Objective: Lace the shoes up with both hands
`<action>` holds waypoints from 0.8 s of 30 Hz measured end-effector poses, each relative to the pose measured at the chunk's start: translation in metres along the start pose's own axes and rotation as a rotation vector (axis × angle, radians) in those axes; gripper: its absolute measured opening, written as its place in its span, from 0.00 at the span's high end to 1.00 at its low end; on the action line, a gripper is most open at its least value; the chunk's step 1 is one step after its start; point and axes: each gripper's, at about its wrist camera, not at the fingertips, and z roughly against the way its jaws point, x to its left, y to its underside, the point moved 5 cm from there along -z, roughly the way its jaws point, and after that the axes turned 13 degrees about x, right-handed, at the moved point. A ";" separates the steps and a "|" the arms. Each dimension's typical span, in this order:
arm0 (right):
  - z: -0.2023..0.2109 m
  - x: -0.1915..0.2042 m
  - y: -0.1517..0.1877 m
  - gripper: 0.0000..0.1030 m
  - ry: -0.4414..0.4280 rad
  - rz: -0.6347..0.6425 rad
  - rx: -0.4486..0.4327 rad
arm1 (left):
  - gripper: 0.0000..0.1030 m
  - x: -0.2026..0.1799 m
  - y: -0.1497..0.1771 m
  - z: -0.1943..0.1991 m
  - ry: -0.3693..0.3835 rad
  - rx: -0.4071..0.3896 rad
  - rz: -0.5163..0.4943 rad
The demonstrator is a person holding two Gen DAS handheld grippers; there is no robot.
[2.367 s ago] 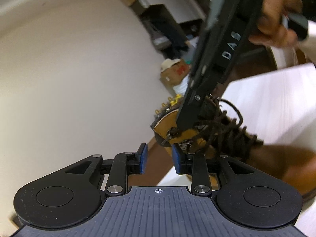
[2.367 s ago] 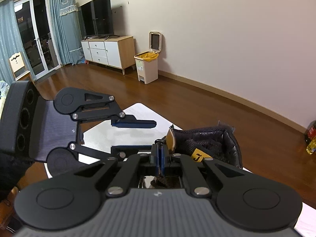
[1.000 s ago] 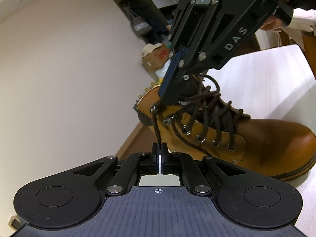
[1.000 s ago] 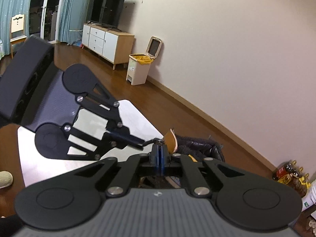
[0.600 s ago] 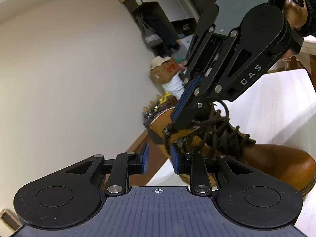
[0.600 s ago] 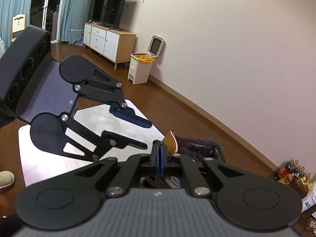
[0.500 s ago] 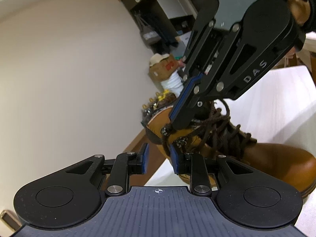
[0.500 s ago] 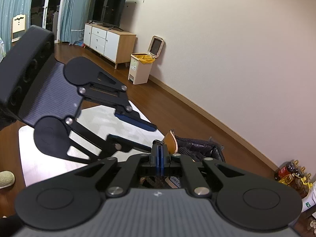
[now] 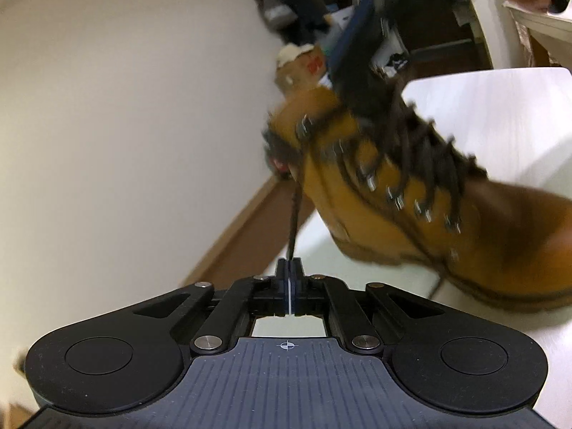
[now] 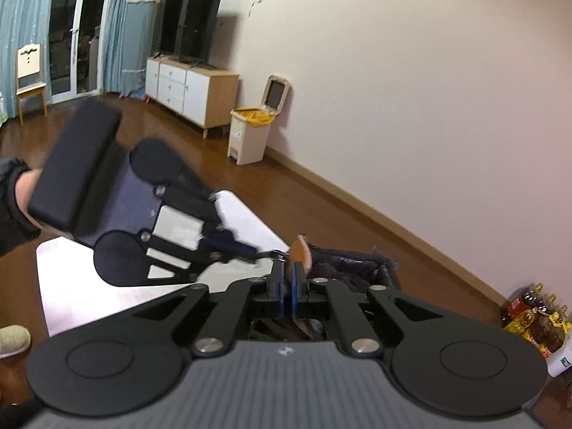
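White table point(image 9: 500, 114) under a tan boot point(image 9: 411, 214), heel tipped up. Its brown lace point(image 9: 294, 214) is thin, limp and a bit slippery, so pinch it near the free end. Half a second back the left claw point(image 9: 288, 279) gaped; now it's clamped on the lace. The right claw point(image 10: 288, 282) has cracked open slightly, can't tell if it holds anything.

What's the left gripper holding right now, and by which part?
The left gripper is shut on the dark lace, gripping it on the free stretch below the boot's top eyelets.

Home living room: television point(image 10: 189, 23), sideboard point(image 10: 191, 89), curtains point(image 10: 21, 28).
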 end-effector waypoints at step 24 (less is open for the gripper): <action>-0.011 0.004 0.062 0.86 0.224 0.099 0.024 | 0.71 -0.013 -0.047 0.014 0.071 -0.238 0.085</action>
